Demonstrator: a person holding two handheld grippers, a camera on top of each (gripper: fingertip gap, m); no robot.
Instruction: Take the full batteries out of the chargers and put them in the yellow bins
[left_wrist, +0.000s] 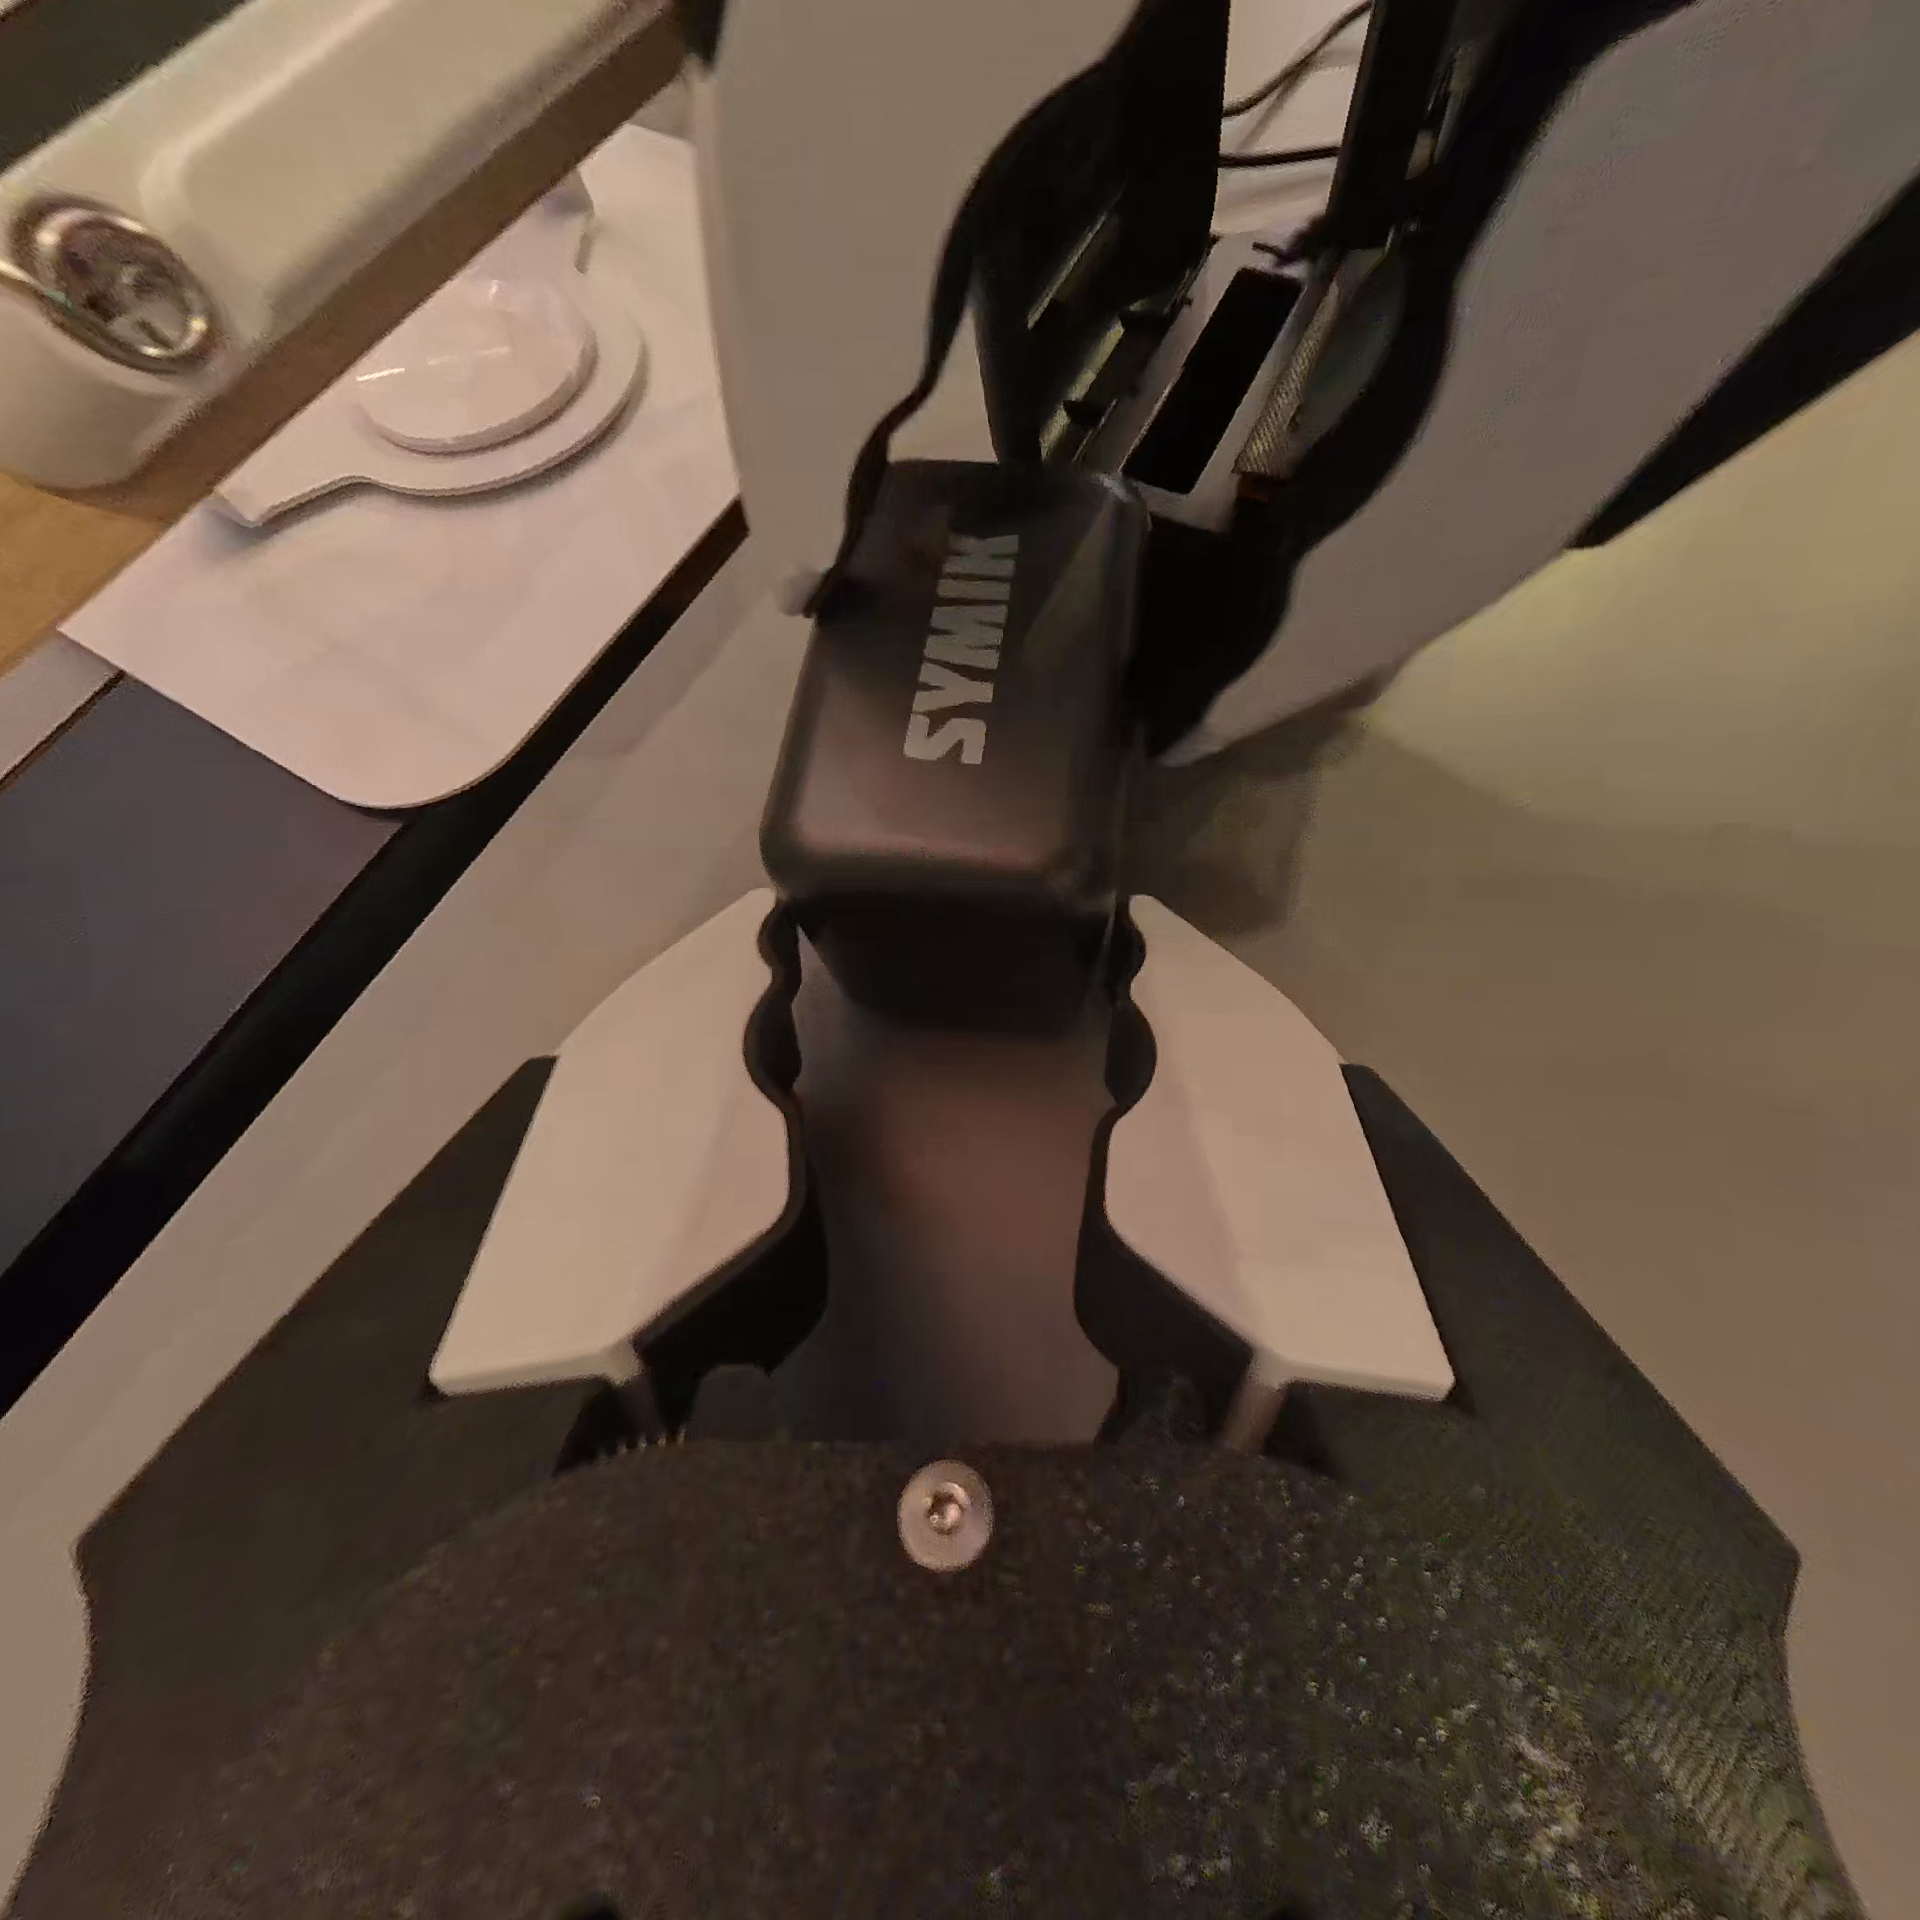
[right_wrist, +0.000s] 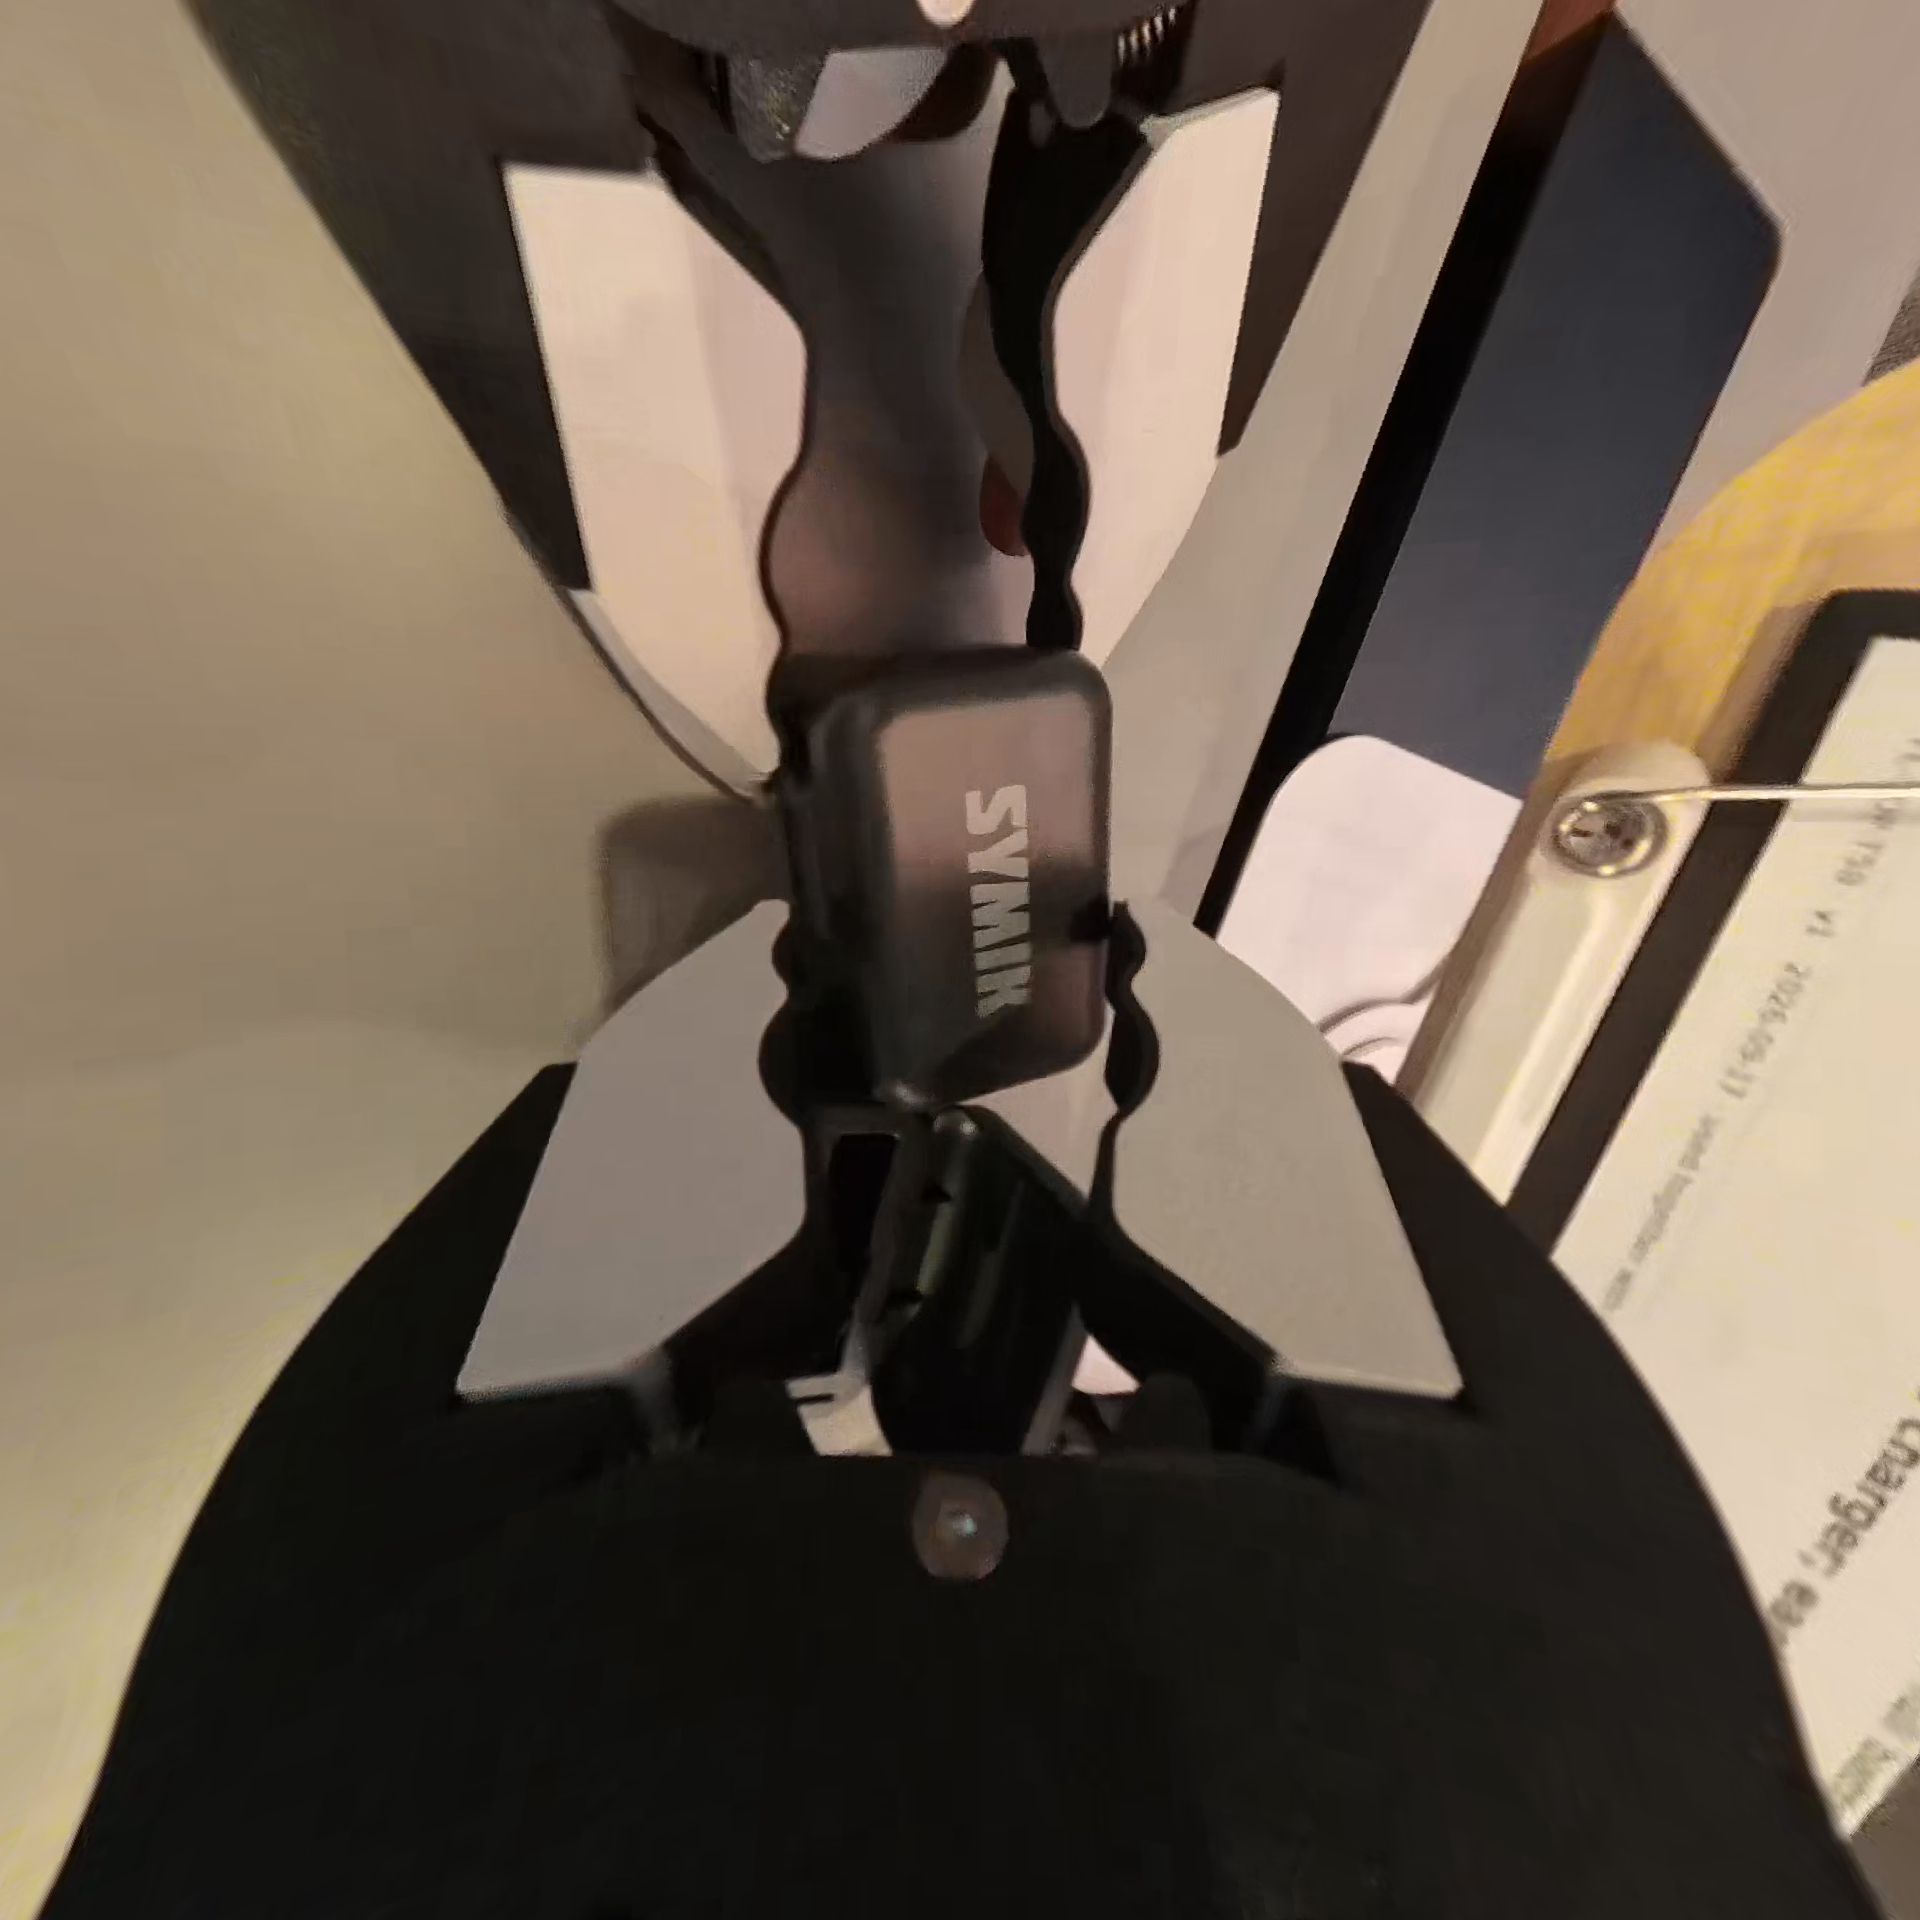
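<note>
A black battery (left_wrist: 935, 727) with white lettering is held in the air between both grippers. My left gripper (left_wrist: 951, 925) is shut on its near end in the left wrist view. My right gripper (left_wrist: 1008, 582) comes in from the top of that view and clamps the far end. In the right wrist view the battery (right_wrist: 914, 883) sits between the right gripper's (right_wrist: 951, 930) fingers, and the left gripper (right_wrist: 925, 707) reaches down from above onto its other end. No charger slot is clearly in view.
A white tabletop (left_wrist: 1610, 935) lies below. At upper left stand a white device with a metal ring (left_wrist: 104, 281), a wooden edge and a white mat with a round disc (left_wrist: 488, 384). On the right are a yellow-tan curved surface (right_wrist: 1745, 520), a framed paper sheet (right_wrist: 1714, 1195) and a screwed white bracket (right_wrist: 1600, 831). Left and right tips are no more than a few centimetres apart. The screwed white bracket (right_wrist: 1600, 831) lies around 7 cm away from my right fingertips.
</note>
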